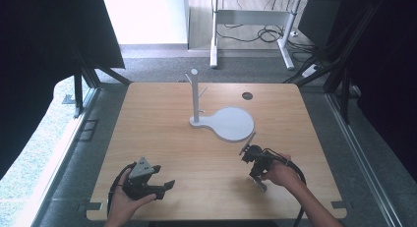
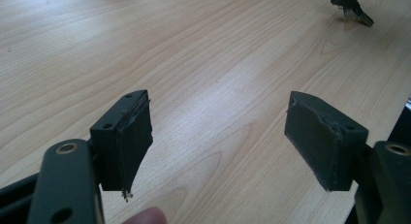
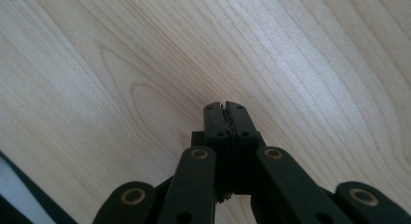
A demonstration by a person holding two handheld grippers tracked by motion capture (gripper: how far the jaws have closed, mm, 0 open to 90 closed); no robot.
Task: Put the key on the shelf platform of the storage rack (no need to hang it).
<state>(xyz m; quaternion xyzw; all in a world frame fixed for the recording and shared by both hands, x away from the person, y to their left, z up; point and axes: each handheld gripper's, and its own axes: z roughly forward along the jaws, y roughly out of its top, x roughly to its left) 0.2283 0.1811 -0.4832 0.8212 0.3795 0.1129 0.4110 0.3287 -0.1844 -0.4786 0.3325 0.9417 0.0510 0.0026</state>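
A white stand (image 1: 195,97) with short pegs rises from a round white base (image 1: 232,124) near the middle of the wooden table (image 1: 162,119). My left gripper (image 1: 164,178) rests in a hand at the front left; in the left gripper view its jaws stand wide apart with bare wood between the black pads (image 2: 130,139), so the left gripper (image 2: 218,136) is open. At the front right a hand tilts my right gripper (image 1: 259,184) down onto the tabletop. The right gripper (image 3: 225,108) is shut with nothing between its jaws.
A round cable hole (image 1: 247,96) lies in the table's far right part. The right gripper's tip (image 2: 354,10) touches the wood far off in the left gripper view. Black frame posts (image 1: 78,94) flank the table, and a white desk frame (image 1: 214,40) stands beyond it.
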